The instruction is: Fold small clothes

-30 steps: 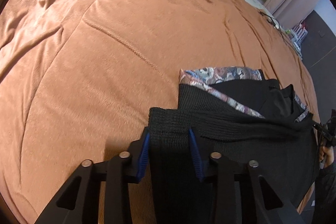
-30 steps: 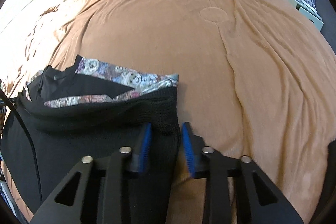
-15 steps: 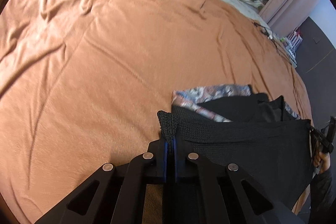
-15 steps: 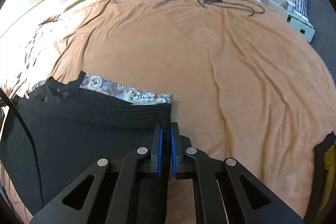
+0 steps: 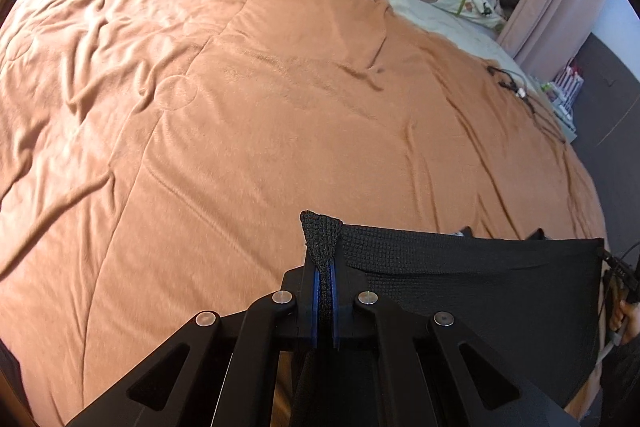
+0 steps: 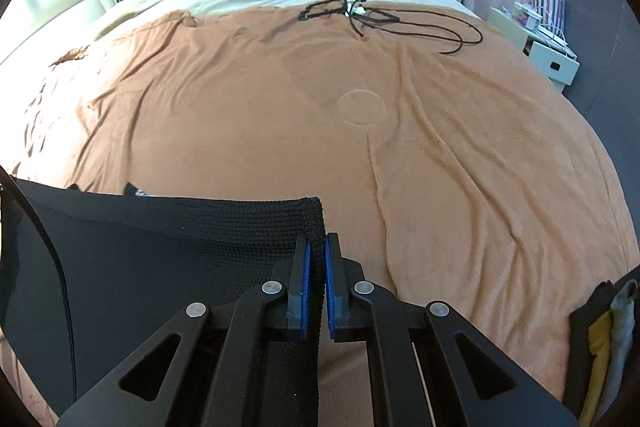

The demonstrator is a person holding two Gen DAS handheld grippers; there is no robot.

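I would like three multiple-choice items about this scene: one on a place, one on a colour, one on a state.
1. Where do the tangled black cables lie?
A. far end of the bed
B. on the floor
C. on the garment

2. What colour is the plush blanket?
A. green
B. orange-brown
C. white

3. How is the black knitted garment held?
A. lying free
B. by one gripper
C. by both grippers

Key: 1 A, they lie near the pillows; 2 B, it covers the bed; 3 C, the left gripper and the right gripper each pinch a corner.
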